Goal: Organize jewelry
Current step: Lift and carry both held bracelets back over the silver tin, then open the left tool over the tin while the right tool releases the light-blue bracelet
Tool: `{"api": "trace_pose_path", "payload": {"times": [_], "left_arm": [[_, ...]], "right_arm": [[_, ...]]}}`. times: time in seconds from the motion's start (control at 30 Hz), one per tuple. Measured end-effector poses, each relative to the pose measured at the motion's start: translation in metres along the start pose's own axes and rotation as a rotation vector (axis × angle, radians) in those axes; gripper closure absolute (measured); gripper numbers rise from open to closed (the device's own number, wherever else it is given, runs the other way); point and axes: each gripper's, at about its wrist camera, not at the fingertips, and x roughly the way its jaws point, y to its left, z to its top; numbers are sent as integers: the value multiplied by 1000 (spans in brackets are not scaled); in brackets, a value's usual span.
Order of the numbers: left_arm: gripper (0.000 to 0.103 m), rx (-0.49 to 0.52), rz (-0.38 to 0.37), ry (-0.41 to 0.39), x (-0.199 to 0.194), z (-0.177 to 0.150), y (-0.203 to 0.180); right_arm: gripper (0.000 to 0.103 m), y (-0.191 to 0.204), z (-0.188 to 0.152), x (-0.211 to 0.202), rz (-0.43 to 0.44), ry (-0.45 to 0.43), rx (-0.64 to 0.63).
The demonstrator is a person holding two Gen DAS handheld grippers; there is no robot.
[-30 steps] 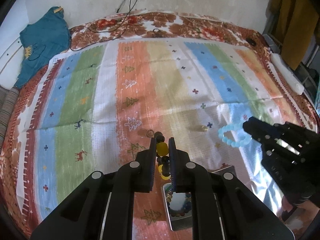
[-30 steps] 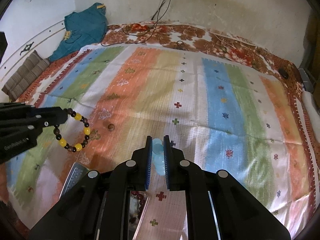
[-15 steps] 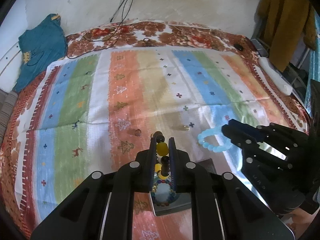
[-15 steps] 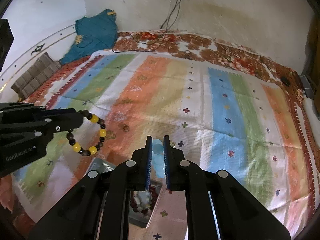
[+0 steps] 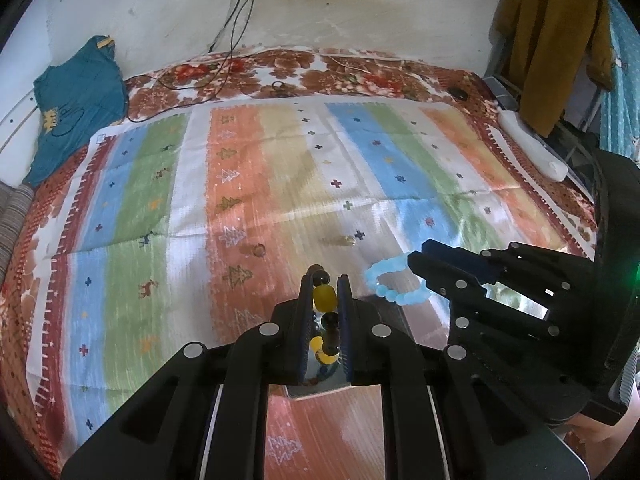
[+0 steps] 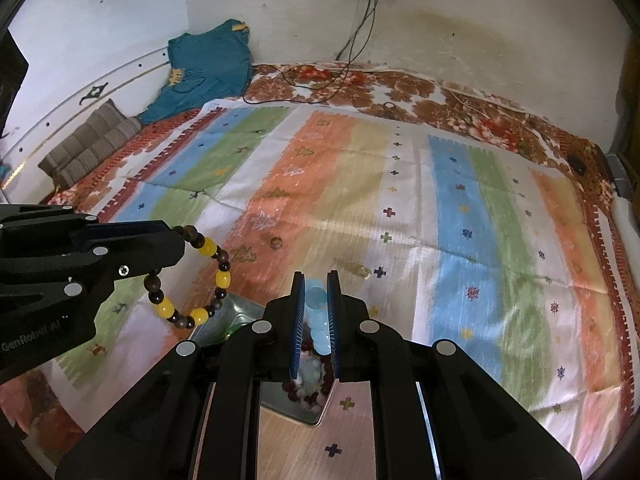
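Note:
My left gripper [image 5: 323, 284] is shut on a yellow-and-brown bead bracelet [image 5: 323, 298], held in the air; the bracelet also hangs in the right wrist view [image 6: 200, 280] from the left gripper [image 6: 176, 236]. My right gripper [image 6: 317, 280] is shut on a pale blue bead bracelet [image 6: 318, 312], which also shows in the left wrist view [image 5: 394, 284] at the right gripper's tip [image 5: 416, 264]. Below both lies a metal tray [image 6: 296, 404] with dark bead jewelry in it; it shows partly under my left gripper [image 5: 316, 384].
A ring [image 6: 275, 242] and a small gold piece [image 6: 358, 269] lie on the striped cloth [image 6: 460, 200] beyond the tray; both show in the left wrist view: ring [image 5: 259, 250], gold piece [image 5: 347, 240]. A teal garment [image 5: 76, 100] and cables [image 5: 224, 60] lie at the back.
Both grippers have risen and drawn back toward the tray with their bracelets still held. The tray sits more directly beneath the fingers.

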Motion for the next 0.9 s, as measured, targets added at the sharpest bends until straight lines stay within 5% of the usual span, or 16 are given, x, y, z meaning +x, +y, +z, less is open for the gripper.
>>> {"api": "trace_pose_path", "payload": {"times": [0.5, 0.63, 0.9], "left_arm": [[91, -29, 15, 9, -9, -21, -1], [90, -56, 30, 24, -7, -24, 8], [77, -83, 47, 38, -2, -27, 18]], "right_arm": [[91, 8, -28, -15, 43, 36, -3], [70, 2, -32, -15, 27, 49, 22], [68, -7, -35, -4, -4, 83, 47]]}}
